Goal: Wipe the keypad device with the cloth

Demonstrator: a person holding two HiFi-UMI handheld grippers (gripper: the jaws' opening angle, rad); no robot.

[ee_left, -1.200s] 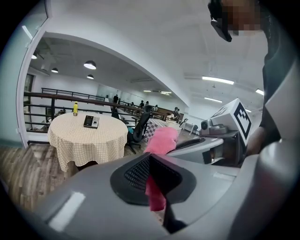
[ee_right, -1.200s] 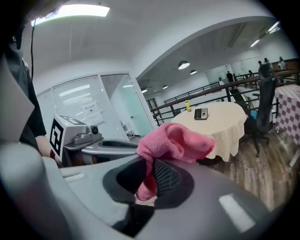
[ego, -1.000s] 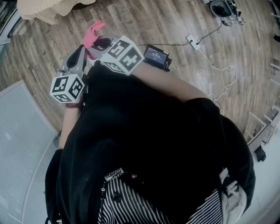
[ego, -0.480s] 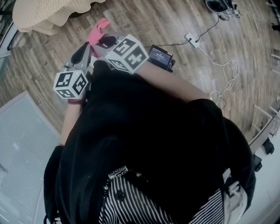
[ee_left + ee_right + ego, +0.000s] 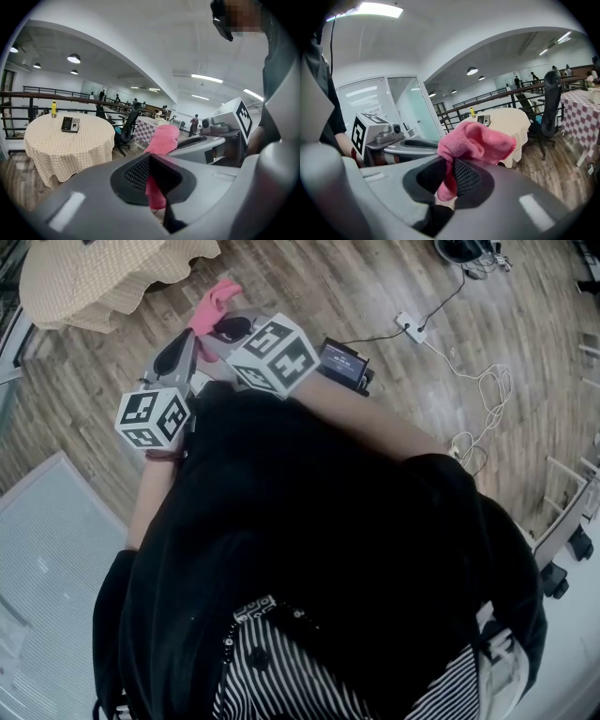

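Between the jaws of the right gripper (image 5: 448, 179) a pink cloth (image 5: 478, 140) sits pinched, the left gripper (image 5: 155, 183) closed on its tail — keypad device (image 5: 70, 124) well apart on the round table (image 5: 56, 150) — risk: opposed tugging could slip the cloth free.

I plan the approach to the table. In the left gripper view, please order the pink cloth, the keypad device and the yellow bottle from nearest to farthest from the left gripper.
1. pink cloth, held in the left gripper itself.
2. keypad device, on the round table, ahead left.
3. yellow bottle, at the table's far edge, behind the device.
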